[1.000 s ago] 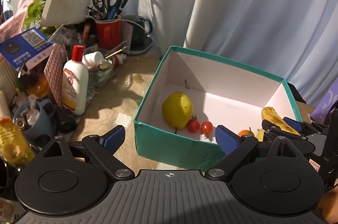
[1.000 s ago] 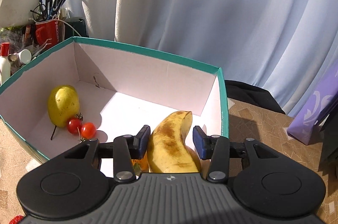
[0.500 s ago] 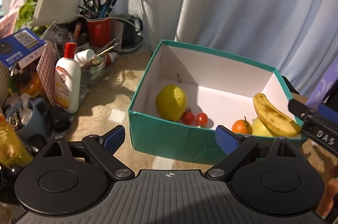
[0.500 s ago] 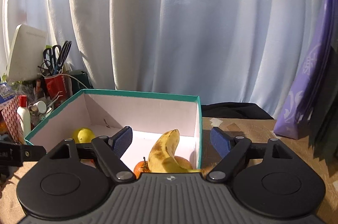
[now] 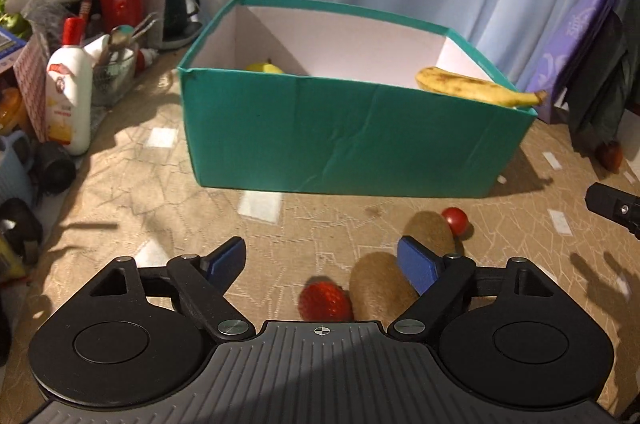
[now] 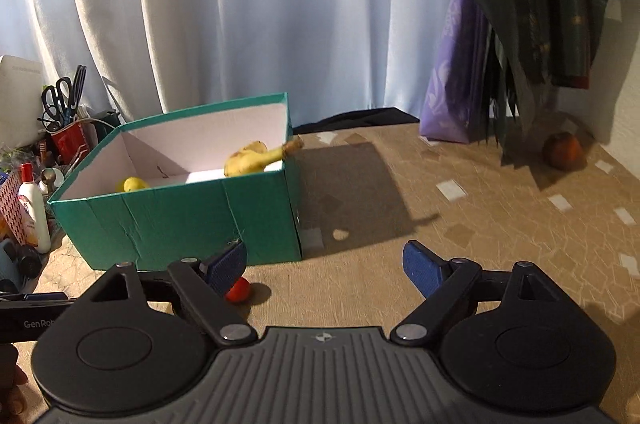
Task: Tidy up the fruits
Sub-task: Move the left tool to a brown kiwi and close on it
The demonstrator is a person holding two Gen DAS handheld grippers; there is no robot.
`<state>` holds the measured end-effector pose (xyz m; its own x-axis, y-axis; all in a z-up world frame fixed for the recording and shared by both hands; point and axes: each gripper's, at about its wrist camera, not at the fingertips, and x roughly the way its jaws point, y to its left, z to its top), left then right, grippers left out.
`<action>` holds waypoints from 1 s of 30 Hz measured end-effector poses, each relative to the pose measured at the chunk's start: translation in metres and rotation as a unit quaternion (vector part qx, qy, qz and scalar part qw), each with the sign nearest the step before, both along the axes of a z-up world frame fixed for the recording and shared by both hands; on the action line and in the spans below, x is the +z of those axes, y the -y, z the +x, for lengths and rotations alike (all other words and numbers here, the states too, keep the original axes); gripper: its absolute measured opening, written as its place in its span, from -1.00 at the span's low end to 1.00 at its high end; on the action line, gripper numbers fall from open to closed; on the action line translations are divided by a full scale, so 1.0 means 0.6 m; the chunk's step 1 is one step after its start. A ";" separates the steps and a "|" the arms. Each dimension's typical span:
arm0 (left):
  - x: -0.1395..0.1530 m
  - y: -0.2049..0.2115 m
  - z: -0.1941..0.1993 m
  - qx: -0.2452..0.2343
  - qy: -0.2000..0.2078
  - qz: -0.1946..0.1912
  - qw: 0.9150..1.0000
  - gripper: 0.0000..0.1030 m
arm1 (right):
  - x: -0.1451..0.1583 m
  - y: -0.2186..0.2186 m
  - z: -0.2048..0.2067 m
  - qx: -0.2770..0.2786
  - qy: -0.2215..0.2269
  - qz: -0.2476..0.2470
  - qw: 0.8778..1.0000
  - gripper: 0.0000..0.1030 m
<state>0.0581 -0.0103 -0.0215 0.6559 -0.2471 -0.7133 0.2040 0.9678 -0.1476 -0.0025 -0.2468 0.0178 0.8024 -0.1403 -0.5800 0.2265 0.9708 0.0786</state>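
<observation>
The right gripper released the banana and backed off.

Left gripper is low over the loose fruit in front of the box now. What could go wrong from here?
1. The strawberry lies right against a kiwi, between the open left gripper fingers; closing could catch both or bruise the berry.
2. A fingertip may nudge the second kiwi into the cherry tomato, which could roll off.
3. The banana overhangs the green box corner; a bump could tip it out.

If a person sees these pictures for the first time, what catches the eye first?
The teal box in the middle of the table, with a banana leaning on its right corner. In front of it, loose fruit lies on the table: two kiwis, a strawberry and a cherry tomato.
</observation>
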 end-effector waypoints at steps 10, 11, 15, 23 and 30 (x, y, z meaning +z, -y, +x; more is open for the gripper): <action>-0.019 0.076 -0.035 -0.123 0.023 0.038 0.991 0.60 | 0.001 0.002 -0.044 -0.029 -0.002 -0.008 1.000 0.67; -0.024 0.079 -0.033 -0.122 0.015 0.042 0.992 0.58 | 0.001 0.003 -0.046 -0.030 -0.002 -0.009 0.999 0.67; -0.036 0.076 -0.029 -0.108 0.004 0.042 0.993 0.53 | 0.001 0.010 -0.049 -0.037 -0.004 -0.011 0.999 0.67; -0.040 0.096 -0.022 -0.108 -0.004 0.074 0.991 0.53 | 0.000 0.012 -0.045 -0.036 -0.009 -0.012 0.999 0.67; -0.039 0.093 -0.016 -0.111 -0.010 0.072 0.991 0.48 | -0.004 0.021 -0.043 -0.043 -0.010 -0.005 0.999 0.68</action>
<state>0.0487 -0.0658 -0.0448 0.5819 -0.2796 -0.7637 0.4137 0.9103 -0.0182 -0.0285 -0.2596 0.0154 0.7757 -0.2148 -0.5934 0.3111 0.9483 0.0634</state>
